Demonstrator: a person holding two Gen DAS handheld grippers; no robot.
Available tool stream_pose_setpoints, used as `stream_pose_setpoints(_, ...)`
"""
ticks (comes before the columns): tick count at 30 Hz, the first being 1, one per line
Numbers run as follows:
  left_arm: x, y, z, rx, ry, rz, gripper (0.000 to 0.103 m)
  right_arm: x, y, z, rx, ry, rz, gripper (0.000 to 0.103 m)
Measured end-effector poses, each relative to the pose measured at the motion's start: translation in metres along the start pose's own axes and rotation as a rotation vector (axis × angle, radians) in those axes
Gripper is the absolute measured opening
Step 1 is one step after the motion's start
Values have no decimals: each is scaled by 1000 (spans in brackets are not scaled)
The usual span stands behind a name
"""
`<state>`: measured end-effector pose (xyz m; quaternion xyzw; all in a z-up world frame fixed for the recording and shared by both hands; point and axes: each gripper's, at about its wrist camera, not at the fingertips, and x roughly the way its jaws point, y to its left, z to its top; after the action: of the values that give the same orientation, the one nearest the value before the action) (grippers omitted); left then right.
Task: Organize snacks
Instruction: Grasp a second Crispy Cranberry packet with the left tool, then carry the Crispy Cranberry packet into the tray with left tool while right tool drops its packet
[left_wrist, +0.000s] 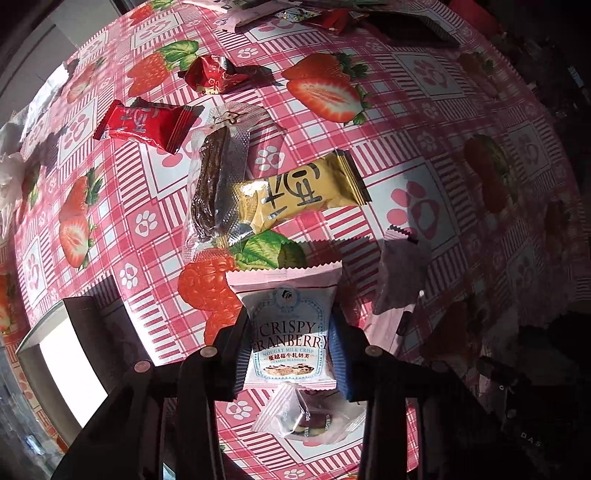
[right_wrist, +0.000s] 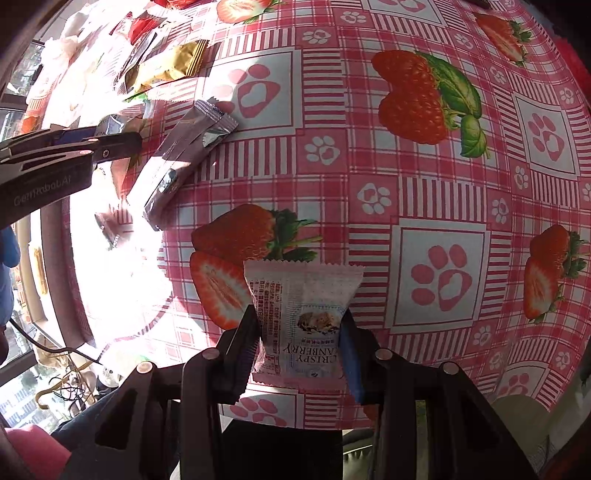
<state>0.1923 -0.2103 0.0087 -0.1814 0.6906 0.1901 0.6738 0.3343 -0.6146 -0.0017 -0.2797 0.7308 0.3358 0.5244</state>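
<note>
Both grippers have a packet pinched right now. The left gripper (left_wrist: 291, 354) is clamped on a cranberry crisp (left_wrist: 290, 332), label facing the camera and right way up, its crimped top edge poking out past the fingertips. Just under it on the tablecloth (left_wrist: 424, 122) sits a small clear candy (left_wrist: 310, 421).

Right gripper (right_wrist: 301, 339) has its jaws closed on a second crisp (right_wrist: 303, 325), this one back side out with the print upside down, held above the cloth.

Further out from the left gripper there's a purple bar (left_wrist: 400, 273) just to its right, then a gold packet (left_wrist: 299, 195) overlapping a clear-wrapped brown stick (left_wrist: 214, 184). Beyond those lie a red packet (left_wrist: 147, 125) and a crumpled red wrapper (left_wrist: 212, 74), with more snacks bunched at the far edge. A white box (left_wrist: 62, 369) sits near-left.
</note>
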Motion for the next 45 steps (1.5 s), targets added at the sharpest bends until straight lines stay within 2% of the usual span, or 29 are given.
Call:
stream_pose_setpoints(11,-67,64,-30,-104,-109,-7,41,-25,38,33,-55,-25,-14,42)
stream_pose_setpoints(17,-72,83,-96,-222,-133,8,41,-33,83,62,-121,-28,-12,42)
stream_pose_setpoints(18,-61,74,-112,-243,-132,12,41,-34,93,66,-138,-27,-16,42)
stream_pose_setpoints(22,-42,87,-118,-322,-126,25,41,-37,136,81,-213,-22,-30,42)
stream_pose_setpoints(29,-42,122,-153,-430,-126,35,41,-41,217,113,-358,-29,-61,43)
stream_pose_setpoints(36,-38,143,-174,-500,-116,31,41,-54,303,143,-469,-40,-63,43)
stream_pose_setpoints(45,-31,157,-186,-542,-102,18,41,-64,415,179,-547,-37,17,43)
